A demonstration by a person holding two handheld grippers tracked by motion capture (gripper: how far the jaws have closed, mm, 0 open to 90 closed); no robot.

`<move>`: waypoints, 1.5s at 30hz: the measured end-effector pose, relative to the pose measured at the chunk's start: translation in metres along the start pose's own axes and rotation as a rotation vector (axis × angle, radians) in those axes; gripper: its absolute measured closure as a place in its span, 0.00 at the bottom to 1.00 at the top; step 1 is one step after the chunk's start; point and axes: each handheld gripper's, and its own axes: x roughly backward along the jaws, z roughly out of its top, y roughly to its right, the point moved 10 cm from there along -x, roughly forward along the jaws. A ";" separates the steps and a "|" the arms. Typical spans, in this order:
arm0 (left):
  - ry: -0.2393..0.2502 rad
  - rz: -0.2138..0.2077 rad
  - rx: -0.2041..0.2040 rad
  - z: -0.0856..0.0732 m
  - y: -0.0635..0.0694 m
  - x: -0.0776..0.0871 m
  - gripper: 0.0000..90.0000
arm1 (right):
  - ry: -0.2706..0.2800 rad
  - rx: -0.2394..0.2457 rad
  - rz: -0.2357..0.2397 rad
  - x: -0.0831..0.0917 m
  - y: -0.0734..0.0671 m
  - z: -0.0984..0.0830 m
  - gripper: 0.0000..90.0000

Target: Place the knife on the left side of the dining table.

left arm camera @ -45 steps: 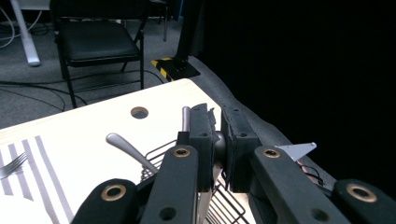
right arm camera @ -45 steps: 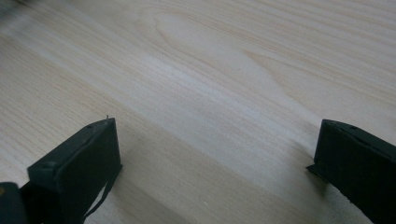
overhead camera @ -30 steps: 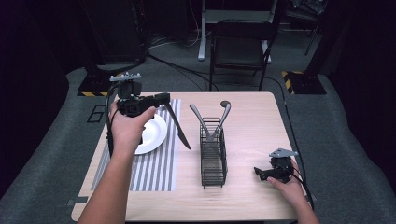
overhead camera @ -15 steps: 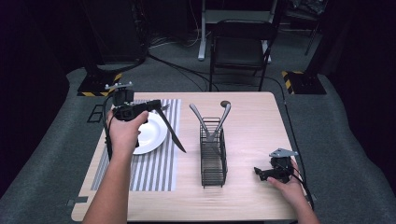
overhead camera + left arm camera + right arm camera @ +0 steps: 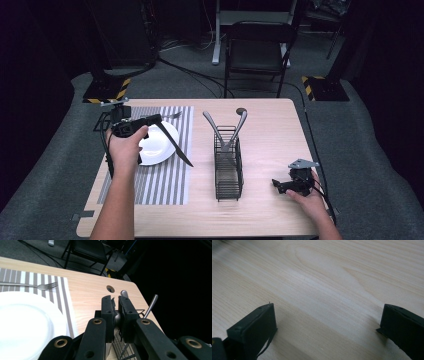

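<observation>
Since the earlier frame, the left gripper [image 5: 150, 120] has come down and away from the person, carrying a black knife [image 5: 175, 147] from above the middle of the bench [image 5: 270, 120] toward the striped placemat [image 5: 165, 185]. Its jaws are closed tight on the knife's handle, and the blade slopes down to the right, its tip over the placemat's right edge, just beside the white plate [image 5: 157, 145]. A fork [image 5: 27, 285] lies on the placemat beyond the plate, and a wire caddy [image 5: 227, 167] with two utensils [image 5: 227, 127] stands in the middle of the bench. The right gripper [image 5: 280, 186] rests on bare wood near the bench's right edge, well apart from everything, its jaws wide open with nothing between them. The step in hand looks like laying the knife beside the plate. To do it well, the person should lower the left hand until the blade lies flat on the placemat, parallel to the stripes and clear of the plate's rim, and only then open the jaws. Releasing it while the blade is tilted could let it tip onto the plate or slide toward the caddy.
</observation>
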 end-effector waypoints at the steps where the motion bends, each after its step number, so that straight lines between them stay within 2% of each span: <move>1: -0.003 0.004 0.001 -0.001 -0.002 0.000 0.93 | 0.000 0.000 0.000 0.000 0.000 0.000 0.00; 4: -0.001 0.024 0.020 -0.007 -0.016 0.002 0.93 | 0.000 0.000 0.000 0.000 0.000 0.000 0.00; 5: 0.003 0.027 0.038 -0.008 -0.018 0.002 0.93 | 0.000 0.001 0.000 0.000 0.000 0.000 0.00; 8: 0.001 0.034 0.040 -0.011 -0.026 0.004 0.93 | 0.000 0.001 0.000 0.000 0.000 0.000 0.00; 10: 0.006 0.045 0.064 -0.014 -0.033 0.005 0.93 | 0.000 0.000 0.001 0.000 0.000 0.000 0.00; 12: 0.004 0.046 0.055 -0.015 -0.036 0.006 0.93 | 0.000 0.000 0.000 0.000 0.000 0.000 0.00; 15: 0.004 0.051 0.073 -0.018 -0.040 0.006 0.93 | 0.001 0.002 -0.002 0.000 0.000 0.000 0.00; 27: -0.009 0.065 0.094 -0.031 -0.056 0.004 0.93 | 0.001 0.002 -0.002 0.000 0.000 0.000 0.00; 29: -0.009 0.071 0.101 -0.033 -0.061 0.004 0.93 | 0.000 0.000 0.000 0.000 0.000 0.000 0.00; 30: -0.001 0.073 0.116 -0.035 -0.065 0.006 0.93 | 0.000 0.000 0.000 0.000 0.000 0.000 0.00; 31: -0.001 0.073 0.116 -0.035 -0.065 0.006 0.93 | 0.000 0.000 0.000 0.000 0.000 0.000 0.00; 32: 0.008 0.096 0.111 -0.037 -0.071 0.009 0.93 | 0.000 0.001 -0.001 0.000 0.000 0.000 0.00; 36: 0.019 0.112 0.120 -0.040 -0.079 0.013 0.93 | 0.000 0.000 0.000 0.000 0.000 0.000 0.00; 37: 0.015 0.117 0.112 -0.041 -0.082 0.014 0.93 | 0.000 0.000 0.000 0.000 0.000 0.000 0.00; 40: 0.026 0.126 0.139 -0.045 -0.090 0.018 0.92 | 0.000 0.000 0.000 0.000 0.000 0.000 0.00; 45: 0.030 0.127 0.160 -0.048 -0.098 0.021 0.92 | 0.000 0.000 0.000 0.000 0.000 0.000 0.00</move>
